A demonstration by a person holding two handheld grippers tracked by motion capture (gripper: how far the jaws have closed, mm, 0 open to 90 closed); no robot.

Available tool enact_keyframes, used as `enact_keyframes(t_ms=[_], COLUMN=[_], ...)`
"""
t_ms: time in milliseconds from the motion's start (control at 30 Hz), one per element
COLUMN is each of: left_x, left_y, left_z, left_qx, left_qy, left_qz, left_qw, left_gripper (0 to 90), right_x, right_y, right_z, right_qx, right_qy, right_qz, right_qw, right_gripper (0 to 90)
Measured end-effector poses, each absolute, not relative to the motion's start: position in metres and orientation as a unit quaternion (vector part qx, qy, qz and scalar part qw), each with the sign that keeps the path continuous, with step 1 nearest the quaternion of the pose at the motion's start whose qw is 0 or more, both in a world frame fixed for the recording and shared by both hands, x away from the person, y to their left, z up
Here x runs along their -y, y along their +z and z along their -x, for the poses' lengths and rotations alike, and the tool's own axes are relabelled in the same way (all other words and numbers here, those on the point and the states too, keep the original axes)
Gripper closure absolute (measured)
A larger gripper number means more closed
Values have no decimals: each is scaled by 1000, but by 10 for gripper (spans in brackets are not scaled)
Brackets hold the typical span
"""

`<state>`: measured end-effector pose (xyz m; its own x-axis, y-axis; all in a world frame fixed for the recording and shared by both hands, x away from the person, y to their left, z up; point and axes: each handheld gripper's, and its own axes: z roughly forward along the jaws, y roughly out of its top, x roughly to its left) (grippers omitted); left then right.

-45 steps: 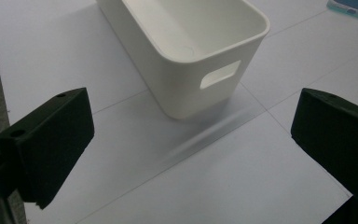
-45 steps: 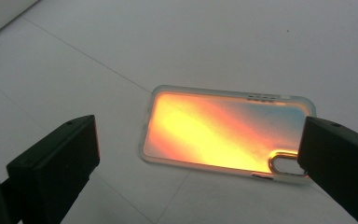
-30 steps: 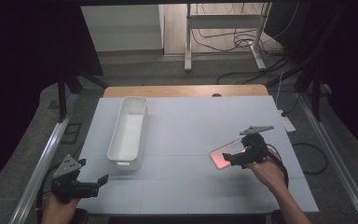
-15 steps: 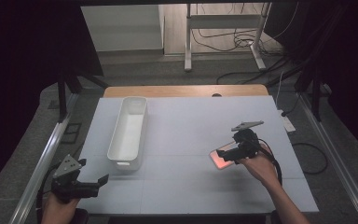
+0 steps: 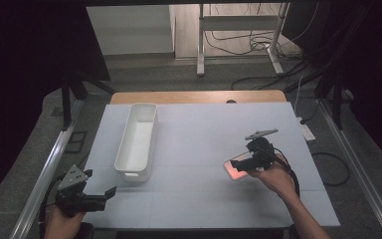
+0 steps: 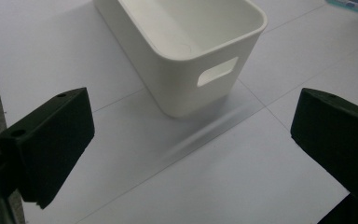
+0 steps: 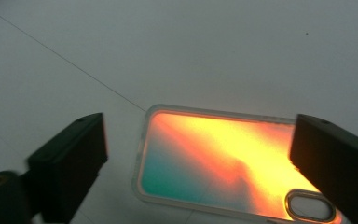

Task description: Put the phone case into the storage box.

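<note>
The white counter (image 5: 194, 149) carries a long white plastic bin (image 5: 137, 141) with a handle slot, left of centre. The left gripper (image 5: 110, 191) hovers at the near-left corner, jaws wide apart, empty. The right gripper (image 5: 235, 163) straddles an iridescent orange-teal phone case (image 7: 223, 163) lying flat at right, jaws spread, not gripping it.

Left black two-jaw gripper (image 5: 110, 191) held low at near-left corner, jaws wide apart. Right black two-jaw gripper (image 5: 236, 165) extended forward, jaws spread, forearm angled inward.
</note>
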<state>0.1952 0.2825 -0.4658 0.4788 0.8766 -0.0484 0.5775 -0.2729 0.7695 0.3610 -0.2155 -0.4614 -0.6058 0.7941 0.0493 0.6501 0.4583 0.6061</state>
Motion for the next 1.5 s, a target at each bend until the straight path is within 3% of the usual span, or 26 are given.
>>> enact_keyframes(t_ms=[133, 300, 333, 1500], left_x=[-282, -281, -281, -280], left_y=[-466, -466, -466, -466], left_z=[-195, -195, -195, -195], left_qx=[-469, -467, -467, -462], left_qy=[199, 200, 200, 200], left_qz=[-773, -776, -776, -780], left_qw=[377, 374, 374, 372], left_gripper=[3, 3, 3, 7], right_x=[216, 217, 217, 209], right_y=[-461, -457, -457, -500], right_z=[-361, -359, -359, -358], right_qx=[-859, -865, -865, -896], right_qy=[284, 298, 300, 222], right_qz=[-413, -392, -388, -378], right_qw=[106, 100, 101, 75], right_gripper=[490, 871, 900, 900])
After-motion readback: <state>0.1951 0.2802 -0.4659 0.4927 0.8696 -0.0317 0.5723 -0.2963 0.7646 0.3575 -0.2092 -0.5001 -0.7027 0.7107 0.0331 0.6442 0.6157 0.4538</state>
